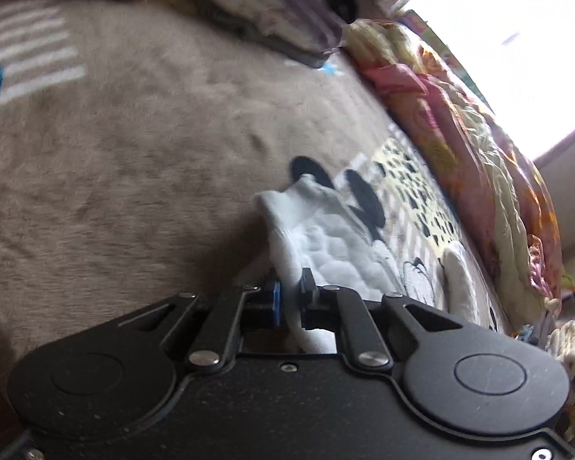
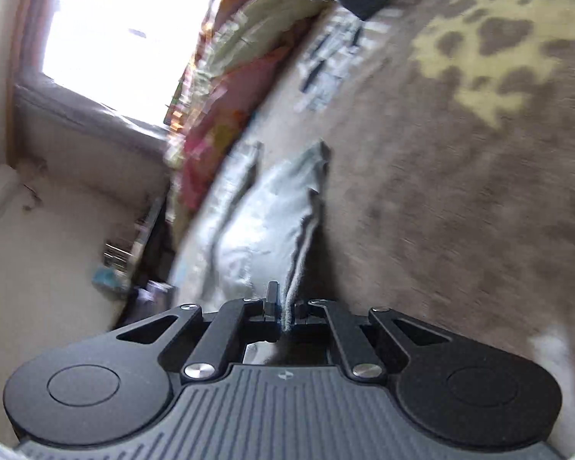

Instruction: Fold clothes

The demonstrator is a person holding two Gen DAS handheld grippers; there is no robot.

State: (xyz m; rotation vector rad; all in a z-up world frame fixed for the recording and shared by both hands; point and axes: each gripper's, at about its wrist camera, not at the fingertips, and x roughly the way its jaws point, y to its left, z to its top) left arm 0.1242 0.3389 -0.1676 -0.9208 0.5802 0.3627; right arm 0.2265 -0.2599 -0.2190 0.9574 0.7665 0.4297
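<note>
A white quilted garment (image 1: 326, 237) with a black printed figure lies on the brown plush blanket (image 1: 115, 161). My left gripper (image 1: 291, 293) is shut on an edge of this garment, the cloth bunched between its pads and running away to the right. In the right wrist view the same pale garment (image 2: 264, 222) stretches forward from my right gripper (image 2: 285, 306), which is shut on a folded edge of it. That view is blurred by motion.
A rumpled pink and yellow quilt (image 1: 460, 122) lies along the bed's far side below a bright window (image 1: 517, 38). Piled cloth (image 1: 257, 4) sits at the bed's end. The blanket's yellow spotted print (image 2: 498, 50) shows in the right wrist view; a wall and floor clutter (image 2: 111, 268) lie left.
</note>
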